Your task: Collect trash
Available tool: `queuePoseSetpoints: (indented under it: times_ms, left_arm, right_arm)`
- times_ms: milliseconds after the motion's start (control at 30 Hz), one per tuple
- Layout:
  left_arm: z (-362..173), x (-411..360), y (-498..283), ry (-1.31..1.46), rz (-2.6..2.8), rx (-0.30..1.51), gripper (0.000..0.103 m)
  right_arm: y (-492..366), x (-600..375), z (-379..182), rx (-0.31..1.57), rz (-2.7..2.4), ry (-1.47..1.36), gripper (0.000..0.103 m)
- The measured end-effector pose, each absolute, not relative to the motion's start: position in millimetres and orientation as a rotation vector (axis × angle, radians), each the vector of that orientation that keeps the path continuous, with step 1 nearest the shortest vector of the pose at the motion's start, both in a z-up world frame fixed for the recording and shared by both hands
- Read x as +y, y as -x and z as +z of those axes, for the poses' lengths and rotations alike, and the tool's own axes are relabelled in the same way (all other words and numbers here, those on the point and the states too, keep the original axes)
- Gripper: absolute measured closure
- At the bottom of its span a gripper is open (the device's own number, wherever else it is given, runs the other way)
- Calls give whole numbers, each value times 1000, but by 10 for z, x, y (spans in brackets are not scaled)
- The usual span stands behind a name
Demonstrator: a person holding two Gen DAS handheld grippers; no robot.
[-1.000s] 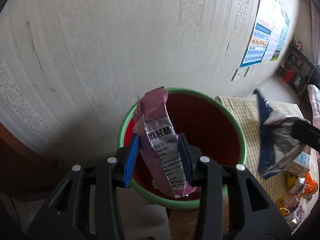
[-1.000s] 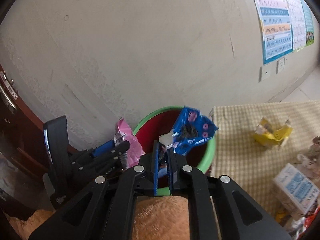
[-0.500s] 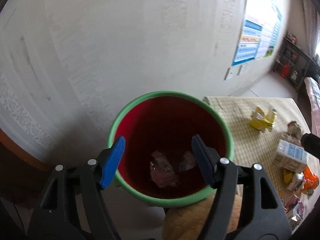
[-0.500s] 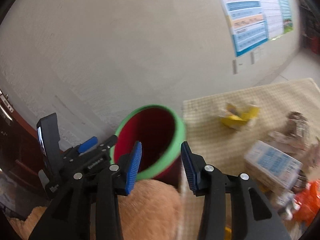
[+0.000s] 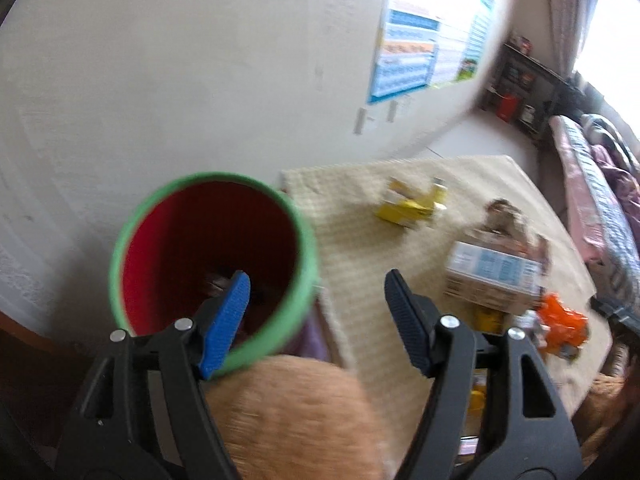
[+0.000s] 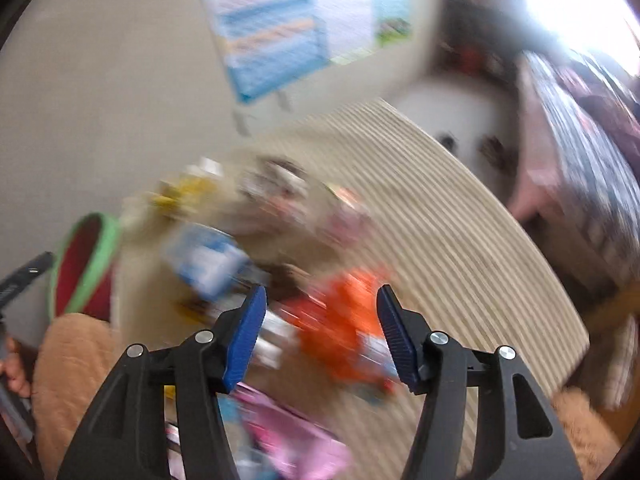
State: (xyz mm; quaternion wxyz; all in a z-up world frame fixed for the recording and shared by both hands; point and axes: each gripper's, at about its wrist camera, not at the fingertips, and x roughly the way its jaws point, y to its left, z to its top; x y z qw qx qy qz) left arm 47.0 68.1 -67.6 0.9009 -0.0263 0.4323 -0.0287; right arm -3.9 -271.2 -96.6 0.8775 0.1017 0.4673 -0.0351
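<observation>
The right wrist view is heavily smeared, so most litter on the checked table mat (image 6: 460, 240) reads only as colour: an orange wrapper (image 6: 340, 320) between the fingers' lines, a pink packet (image 6: 296, 440) at 6 o'clock, cut off by the frame. In the left wrist view the bottom of the red bin (image 5: 212, 264) with the green rim is dark; what lies in it cannot be made out. The left gripper (image 5: 316, 304) stands wide, jaws opening, nothing between them; its left pad overlaps the bin mouth. The right gripper (image 6: 320, 320) is likewise opening and empty, above the orange wrapper. A blue-and-white carton (image 5: 492, 276) lies at 3 o'clock, a yellow box (image 5: 408, 208) at 1 o'clock.
</observation>
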Motion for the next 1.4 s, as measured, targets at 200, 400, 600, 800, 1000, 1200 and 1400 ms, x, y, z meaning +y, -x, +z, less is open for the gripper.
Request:
queuePoseSetpoints:
  times_ms: [200,400,600,800,1000,1200,1400]
  left_arm:
    - [-807,97,-591,68,-158,961,26]
    - [-1051,-284,-863,213,-220,1088,24]
    - [-1251,-450,-1090,419,-239,1183,19]
    - [-1444,-634,-1174,476,-228,1272,19]
    - [-1557,-669,-1229,545,-240,1323,33]
    - [-1476,-592,-1242,556,-270,1295,83]
    - [-1302,-399,-1240,461,-259,1267,103]
  right_arm:
    - [114,-3073,-1300,1060,-78,-424,43]
    - [144,-3074,-1265,1056,-39,-475,42]
    - [156,-3083,-1237,1042,-25,-510,41]
    - [196,-3149,-1230,1033,-29,-541,41]
    - [204,-3149,-1230,1035,-33,-541,41]
    - [203,-3141,-1253,1046,-39,-546,41]
    - [208,-3146,-1281,1053,-49,-548,41]
